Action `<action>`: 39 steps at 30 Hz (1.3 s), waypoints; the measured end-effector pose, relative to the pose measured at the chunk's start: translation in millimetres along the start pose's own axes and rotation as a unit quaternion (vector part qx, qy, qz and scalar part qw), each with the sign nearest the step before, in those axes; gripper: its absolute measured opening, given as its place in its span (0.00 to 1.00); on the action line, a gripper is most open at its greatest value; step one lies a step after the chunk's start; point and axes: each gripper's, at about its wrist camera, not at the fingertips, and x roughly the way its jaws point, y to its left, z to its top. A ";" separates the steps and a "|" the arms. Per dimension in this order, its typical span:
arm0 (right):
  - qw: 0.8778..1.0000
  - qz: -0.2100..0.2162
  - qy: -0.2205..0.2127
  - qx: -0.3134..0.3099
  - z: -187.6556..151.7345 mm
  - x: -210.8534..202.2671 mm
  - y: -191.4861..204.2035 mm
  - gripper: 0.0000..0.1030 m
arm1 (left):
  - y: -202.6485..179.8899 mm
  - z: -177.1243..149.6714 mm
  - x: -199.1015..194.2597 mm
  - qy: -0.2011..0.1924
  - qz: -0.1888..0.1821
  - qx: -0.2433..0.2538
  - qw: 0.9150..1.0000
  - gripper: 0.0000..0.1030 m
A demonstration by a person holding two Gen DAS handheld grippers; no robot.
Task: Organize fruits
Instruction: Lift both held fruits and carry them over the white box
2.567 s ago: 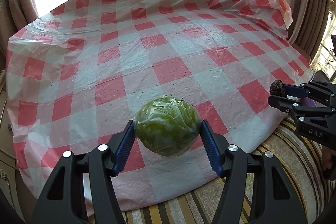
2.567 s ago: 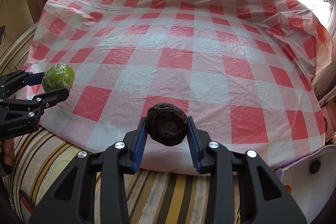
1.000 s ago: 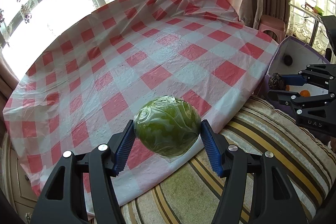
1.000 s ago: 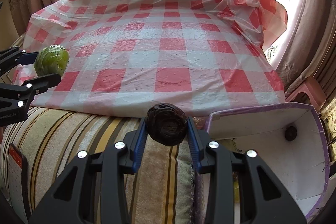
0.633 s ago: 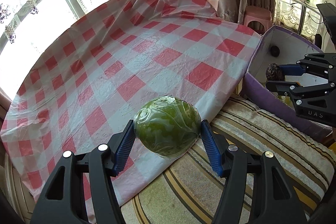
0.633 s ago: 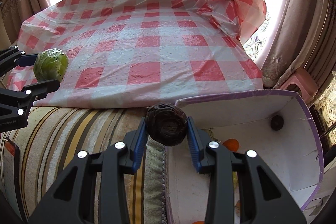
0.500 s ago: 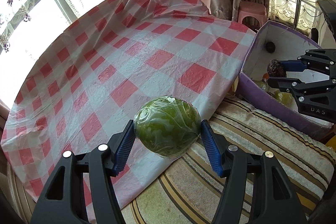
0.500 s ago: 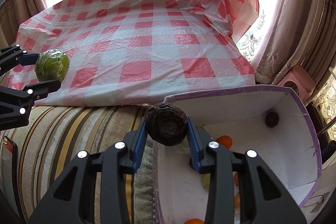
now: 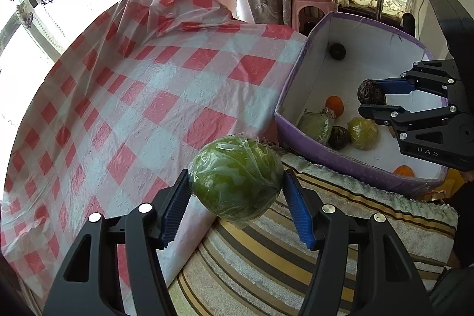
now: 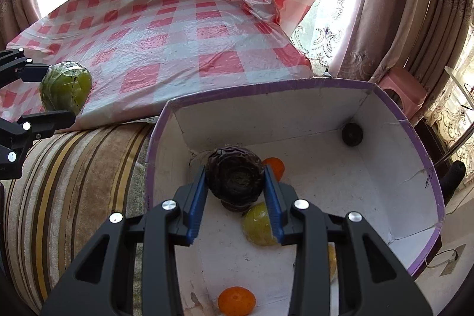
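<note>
Dark fruit (image 10: 235, 178) over box (image 10: 311, 111), gripper (image 10: 235, 191) clamped

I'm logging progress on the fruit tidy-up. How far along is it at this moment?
Done: several fruits already lie in the purple-rimmed white box, among them two oranges and a yellow-green one.
In hand: the right gripper holds a dark wrinkled fruit above the box's inside; the left gripper holds a plastic-wrapped green fruit over the striped cushion.
Left: releasing both into the box.
</note>
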 end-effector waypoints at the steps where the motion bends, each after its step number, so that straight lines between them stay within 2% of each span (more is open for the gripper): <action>1: 1.000 -0.002 0.001 0.003 -1.5 0.0 -2.7 0.36 | -3.5 1.8 1.4 0.001 -0.002 0.003 1.000 0.59; 10: 0.999 -0.027 0.005 0.029 -10.9 -1.1 -31.3 0.36 | -30.0 18.5 14.6 0.007 -0.025 0.014 1.000 0.59; 14: 0.998 -0.060 0.009 0.032 -15.6 0.9 -42.1 0.36 | -44.3 27.5 21.1 0.009 -0.044 0.010 0.999 0.59; 19: 0.995 -0.091 0.008 0.040 -18.0 2.2 -55.0 0.36 | -66.0 39.7 33.4 0.013 -0.048 0.011 0.999 0.59; 25: 0.990 -0.137 0.009 0.041 -21.8 5.4 -64.0 0.36 | -95.5 43.6 53.6 0.041 -0.079 0.016 0.996 0.59; 30: 0.987 -0.150 0.011 0.050 -25.1 9.6 -69.6 0.36 | -103.3 41.9 69.7 0.064 -0.107 -0.013 0.992 0.59; 39: 0.985 -0.158 0.008 0.063 -29.1 14.7 -74.1 0.36 | -109.8 45.3 85.9 0.078 -0.103 -0.055 0.990 0.59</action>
